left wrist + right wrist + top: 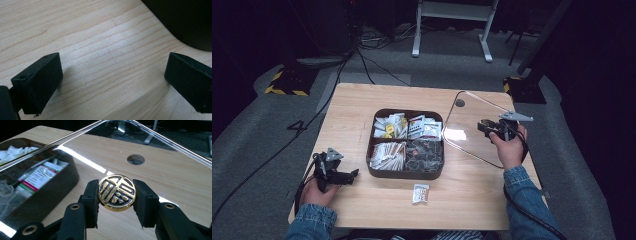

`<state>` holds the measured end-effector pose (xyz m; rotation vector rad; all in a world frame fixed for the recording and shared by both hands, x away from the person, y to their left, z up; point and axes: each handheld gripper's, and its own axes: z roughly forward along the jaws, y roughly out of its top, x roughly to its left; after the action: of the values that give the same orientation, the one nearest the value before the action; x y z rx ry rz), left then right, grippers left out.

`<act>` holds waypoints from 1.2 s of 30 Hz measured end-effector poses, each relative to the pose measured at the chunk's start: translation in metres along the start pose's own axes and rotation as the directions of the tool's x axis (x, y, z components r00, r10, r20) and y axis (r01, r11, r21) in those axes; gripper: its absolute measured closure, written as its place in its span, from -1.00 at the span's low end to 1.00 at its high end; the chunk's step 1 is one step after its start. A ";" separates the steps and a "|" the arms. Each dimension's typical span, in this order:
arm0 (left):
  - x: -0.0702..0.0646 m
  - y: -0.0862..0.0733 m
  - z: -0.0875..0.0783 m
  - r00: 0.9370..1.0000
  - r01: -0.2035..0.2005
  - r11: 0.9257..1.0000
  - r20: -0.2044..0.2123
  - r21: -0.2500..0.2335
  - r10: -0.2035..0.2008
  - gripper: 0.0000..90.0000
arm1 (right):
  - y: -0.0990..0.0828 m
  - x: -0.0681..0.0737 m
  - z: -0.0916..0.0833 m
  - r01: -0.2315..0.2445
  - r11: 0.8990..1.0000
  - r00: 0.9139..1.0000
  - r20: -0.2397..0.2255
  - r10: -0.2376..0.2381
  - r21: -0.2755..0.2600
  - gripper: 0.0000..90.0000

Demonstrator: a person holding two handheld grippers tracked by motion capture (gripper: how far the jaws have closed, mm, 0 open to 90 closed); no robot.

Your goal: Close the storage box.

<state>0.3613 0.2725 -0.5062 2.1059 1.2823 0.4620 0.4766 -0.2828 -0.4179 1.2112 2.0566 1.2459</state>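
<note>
Black fingers of the right gripper clamp the lid's gold knob, holding the clear lid tilted beside the box; covering remains. Left gripper rests open on the desk.

Your desk is pale wood with a fine straight grain and a matt, smooth finish. The clear lid you lift is glossy transparent plastic or glass with a bright, polished rim; it mirrors the lamps. Its round knob looks like gilt metal, shiny gold relief on a black ground. The right hand-held gripper has matt black plastic jaws. The tray is dark and faintly satin; its sachets look like paper and foil.
</note>
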 end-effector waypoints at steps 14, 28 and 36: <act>0.000 0.000 0.000 1.000 0.000 1.000 0.000 0.000 0.000 -0.96 | 0.039 0.046 0.008 0.034 0.999 0.995 -0.095 -0.032 0.018 0.32; 0.000 0.000 0.000 1.000 0.006 1.000 -0.001 -0.001 -0.006 -0.96 | 0.059 0.084 0.022 0.100 0.994 0.986 -0.135 -0.094 0.045 0.32; 0.000 0.000 0.000 1.000 0.006 1.000 -0.002 -0.001 -0.006 -0.96 | 0.070 0.114 0.034 0.157 0.986 0.973 -0.178 -0.145 0.055 0.32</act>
<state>0.3619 0.2721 -0.5062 2.1009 1.2894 0.4618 0.4745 -0.1548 -0.3673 0.9831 2.2875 1.2565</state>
